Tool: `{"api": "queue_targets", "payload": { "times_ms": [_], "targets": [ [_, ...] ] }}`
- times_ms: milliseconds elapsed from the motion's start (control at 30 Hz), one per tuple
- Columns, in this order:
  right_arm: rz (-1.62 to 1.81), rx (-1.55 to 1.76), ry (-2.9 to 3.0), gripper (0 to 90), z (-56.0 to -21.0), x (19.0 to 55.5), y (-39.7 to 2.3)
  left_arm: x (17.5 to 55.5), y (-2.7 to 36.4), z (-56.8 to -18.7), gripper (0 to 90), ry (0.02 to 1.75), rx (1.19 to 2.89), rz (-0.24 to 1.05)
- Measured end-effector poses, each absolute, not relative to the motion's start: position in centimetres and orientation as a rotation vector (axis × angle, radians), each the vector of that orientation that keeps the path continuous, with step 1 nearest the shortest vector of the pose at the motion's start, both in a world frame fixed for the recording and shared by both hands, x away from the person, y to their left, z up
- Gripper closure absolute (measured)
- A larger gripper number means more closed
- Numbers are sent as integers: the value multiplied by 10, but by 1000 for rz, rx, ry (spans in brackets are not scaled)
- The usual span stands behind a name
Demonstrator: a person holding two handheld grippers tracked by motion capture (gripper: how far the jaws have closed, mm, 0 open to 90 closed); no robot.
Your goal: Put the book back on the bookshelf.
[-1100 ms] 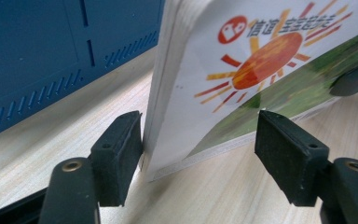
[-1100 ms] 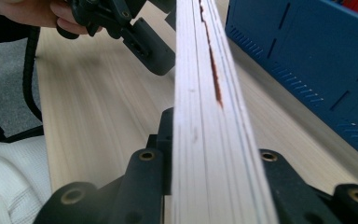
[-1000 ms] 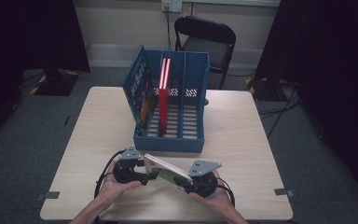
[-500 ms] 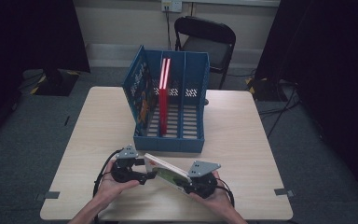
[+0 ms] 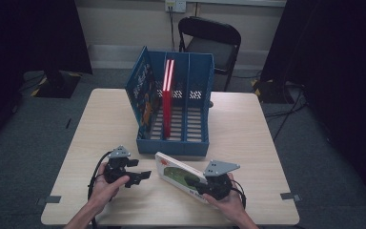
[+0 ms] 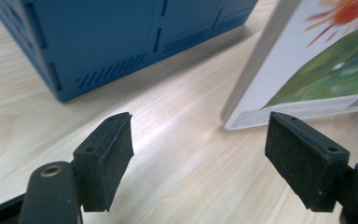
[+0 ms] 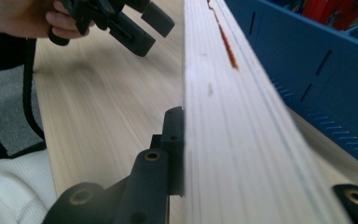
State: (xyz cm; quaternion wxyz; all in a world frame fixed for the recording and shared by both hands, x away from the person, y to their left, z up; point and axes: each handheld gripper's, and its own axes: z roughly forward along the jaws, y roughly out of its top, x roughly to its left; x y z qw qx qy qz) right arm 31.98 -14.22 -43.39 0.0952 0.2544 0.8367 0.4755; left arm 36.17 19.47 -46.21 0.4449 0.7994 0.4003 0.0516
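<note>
Right gripper [image 5: 208, 183] fingers clamping on book [image 5: 178, 173]; left gripper [image 5: 142, 175] fingers just been opening, standing apart, nothing between, book just beside.

Light wooden table [image 5: 252, 143], blue file rack [image 5: 190, 143] standing on it

We saw that each gripper was black. The left gripper [image 5: 143, 175] and the right gripper [image 5: 196, 182] each bore a grey three-cornered plate on top. Black cables trailed from both and looped back along the forearms. The left gripper's fingers [image 6: 108, 158] ended in thick, matte rubber pads, with small holes in their sides and a brass-coloured screw at the base. A white ribbed sleeve [image 7: 9, 191] covered one forearm.
</note>
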Motion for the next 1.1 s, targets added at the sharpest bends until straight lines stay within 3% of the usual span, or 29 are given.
{"api": "queue_targets", "payload": {
  "times_ms": [1100],
  "targets": [
    [1478, 678, 2419, 764, -390, 315, -148, 363, 211, -462, 157, 1061, 1984, 178]
  ]
}}
